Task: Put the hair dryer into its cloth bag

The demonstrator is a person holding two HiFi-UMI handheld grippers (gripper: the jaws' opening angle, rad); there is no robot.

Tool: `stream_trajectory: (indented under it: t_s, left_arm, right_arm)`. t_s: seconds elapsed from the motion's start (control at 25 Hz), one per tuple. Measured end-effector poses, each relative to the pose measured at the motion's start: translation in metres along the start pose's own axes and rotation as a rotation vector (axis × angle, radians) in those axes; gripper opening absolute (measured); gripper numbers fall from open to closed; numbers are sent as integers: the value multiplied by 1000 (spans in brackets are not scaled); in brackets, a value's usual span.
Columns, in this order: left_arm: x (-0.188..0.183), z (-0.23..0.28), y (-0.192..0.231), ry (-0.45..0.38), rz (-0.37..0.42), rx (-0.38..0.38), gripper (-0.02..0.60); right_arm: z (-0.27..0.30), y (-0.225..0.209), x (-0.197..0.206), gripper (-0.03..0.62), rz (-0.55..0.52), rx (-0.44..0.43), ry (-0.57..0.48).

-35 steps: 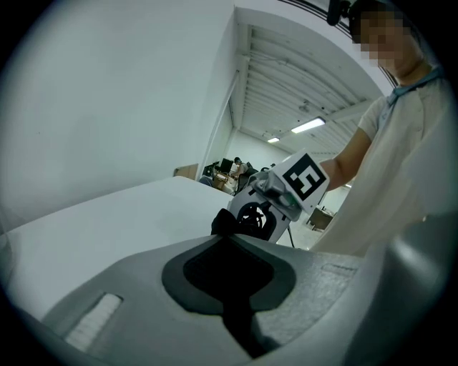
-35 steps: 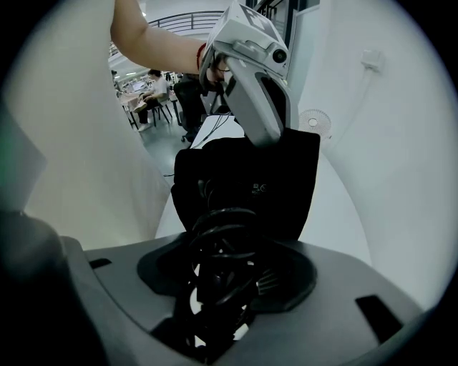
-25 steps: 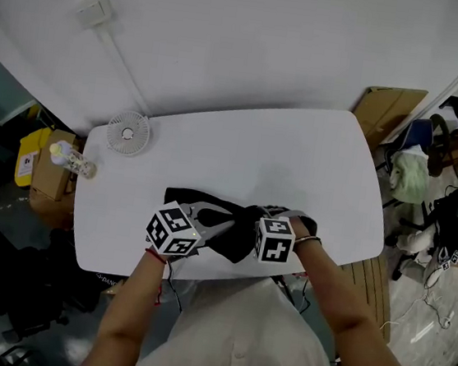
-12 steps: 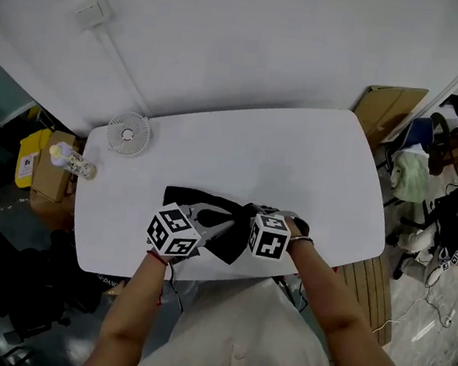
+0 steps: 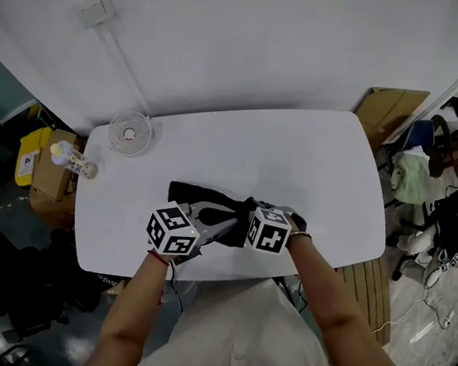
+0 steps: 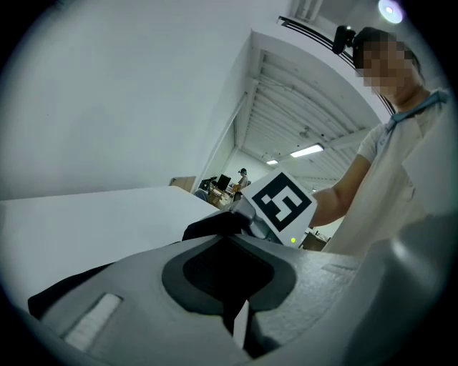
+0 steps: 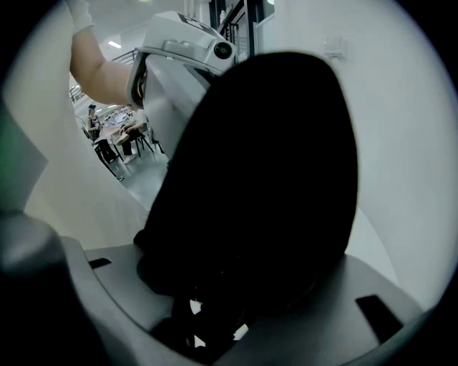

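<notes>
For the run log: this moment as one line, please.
left gripper: shut on bag | right gripper: shut on dryer | bag: on table

One bag point(image 5: 197, 195), one hair dryer point(image 7: 265, 164), two claws point(image 5: 223, 221) point(image 5: 249, 220), one fan point(image 5: 128, 134)

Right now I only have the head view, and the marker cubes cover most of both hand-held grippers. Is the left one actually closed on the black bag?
Observer: Yes. In the left gripper view the left hand-held gripper is shut, black fabric of the cloth bag pinched between its jaws.
Operator: And the right one?
Observer: The right gripper view shows the right hand-held gripper clamped, jaws wide, on a rounded black bulk. I take it for the hair dryer; black on black, I can't separate it from cloth.
Operator: How close are the two?
Observer: In the left gripper view the right one's marker cube sits just past the left jaws, black cloth bunched under it.
</notes>
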State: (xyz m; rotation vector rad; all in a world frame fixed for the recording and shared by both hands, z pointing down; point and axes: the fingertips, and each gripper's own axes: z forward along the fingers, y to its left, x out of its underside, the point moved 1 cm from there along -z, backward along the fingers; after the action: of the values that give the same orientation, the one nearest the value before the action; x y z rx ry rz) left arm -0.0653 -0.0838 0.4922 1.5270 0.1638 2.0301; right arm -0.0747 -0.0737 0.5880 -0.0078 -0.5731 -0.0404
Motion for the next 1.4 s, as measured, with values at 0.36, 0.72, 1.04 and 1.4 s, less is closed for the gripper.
stream_trajectory:
  t_s: [0.36,0.72,1.04,1.4]
  left_arm:
    - [14,-2,18,7,-37,-51,20]
    - [33,-4,26,26,-86,-70,20]
    - [39,-6,31,30,-105,-70,20]
    - [45,-9,34,32,-120,-65,20]
  right_arm:
    - [37,5,13,232,20,50,-17]
    - [57,10,29,232,66,96,-16]
    - [50,5,27,286,150,118,-94]
    - [-14,18,30,288,212,158,-227]
